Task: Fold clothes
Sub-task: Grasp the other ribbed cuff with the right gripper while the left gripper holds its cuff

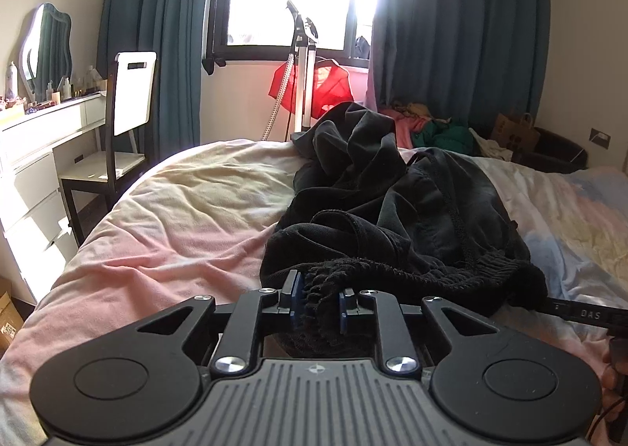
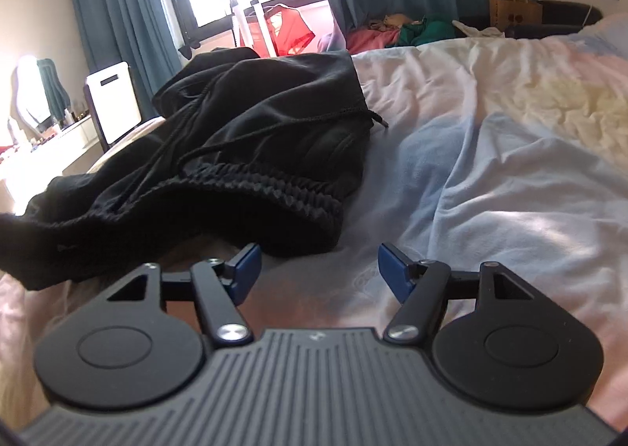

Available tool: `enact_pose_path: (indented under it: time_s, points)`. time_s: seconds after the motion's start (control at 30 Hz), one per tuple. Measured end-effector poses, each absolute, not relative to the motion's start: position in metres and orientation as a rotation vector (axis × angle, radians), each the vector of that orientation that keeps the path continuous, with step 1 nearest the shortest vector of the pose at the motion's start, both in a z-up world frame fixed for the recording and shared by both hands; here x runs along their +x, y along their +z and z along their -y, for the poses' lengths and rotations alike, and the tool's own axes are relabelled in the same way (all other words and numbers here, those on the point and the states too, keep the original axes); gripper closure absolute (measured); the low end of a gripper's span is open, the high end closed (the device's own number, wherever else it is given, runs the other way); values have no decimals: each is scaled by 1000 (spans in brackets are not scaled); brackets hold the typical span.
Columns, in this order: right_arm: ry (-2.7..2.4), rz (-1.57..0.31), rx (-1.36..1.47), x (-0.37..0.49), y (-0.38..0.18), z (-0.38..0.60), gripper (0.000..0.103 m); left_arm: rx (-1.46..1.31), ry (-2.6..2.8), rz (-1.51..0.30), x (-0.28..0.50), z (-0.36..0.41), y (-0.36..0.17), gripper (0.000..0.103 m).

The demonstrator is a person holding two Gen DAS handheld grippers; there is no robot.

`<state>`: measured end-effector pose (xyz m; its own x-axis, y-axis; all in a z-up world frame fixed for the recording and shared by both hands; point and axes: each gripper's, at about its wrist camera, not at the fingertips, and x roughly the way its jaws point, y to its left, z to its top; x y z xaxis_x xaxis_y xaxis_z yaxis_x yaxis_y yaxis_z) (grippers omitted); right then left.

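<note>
Here the left gripper (image 1: 318,302) is clamped on the ribbed waistband (image 1: 412,269) of the black trousers (image 1: 392,194), which lie crumpled on the bed (image 1: 176,210), heaped toward its far side. The right gripper (image 2: 318,269) stands partly open over bare sheet with nothing between its pads, just beside the waistband's right end. To do this step well, I judge the right should slide left and pinch the band through both layers near its corner, so the two grips can pull it taut and flat. The drawstring (image 2: 376,118) trails loose and could snag. Open sheet lies to the right; the bed's left edge drops toward a chair (image 1: 125,124).
</note>
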<state>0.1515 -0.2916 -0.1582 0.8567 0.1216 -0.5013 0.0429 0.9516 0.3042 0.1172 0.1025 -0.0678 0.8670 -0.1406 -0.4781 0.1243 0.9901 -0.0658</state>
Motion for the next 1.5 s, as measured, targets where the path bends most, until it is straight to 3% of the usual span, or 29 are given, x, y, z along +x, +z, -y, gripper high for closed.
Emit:
enact_pose_path:
  time_s: [0.07,0.3,0.4,0.43,0.47,0.6,0.63,0.73,0.8,0.9,1.07,1.2,1.4,1.5]
  points:
    - [45,-561,340,173,-170,292,37,-62,-139,-508,122,-105,-70,74]
    - [85,-516,399,205,-177,293,39,-83,-149,-592,149,-102,-91,69]
    - [112,-520,419,210,-176,295,50,-71,-140,-602,157,-99,-100,62]
    - [108,-517,417,210,-175,295,59,-62,-139,-604,159,-98,-102,61]
    - [99,-510,420,208,-173,296,76,-54,-140,-602,159,-98,-104,61]
    - [44,-454,393,197,-160,299,83,-42,-160,-588,159,-97,-106,61]
    - [25,-432,360,192,-154,299,89,-54,-171,-577,157,-98,-104,61]
    - [-16,-367,271,173,-130,296,90,-164,-198,-541,154,-110,-100,62]
    - [-41,-315,196,153,-111,294,90,-255,-213,-516,152,-119,-96,74]
    - [-61,-273,78,123,-83,287,90,-449,-254,-462,146,-138,-86,82]
    - [-44,-277,-112,70,-54,267,91,-777,-269,-416,135,-169,-75,83]
    - [38,-419,-153,51,-67,246,87,-833,-140,-521,133,-186,-90,84]
    - [141,-617,3,42,-103,236,72,-957,-48,-865,156,-218,-139,83]
    - [181,-642,117,32,-102,244,64,-974,-63,-917,160,-229,-142,80]
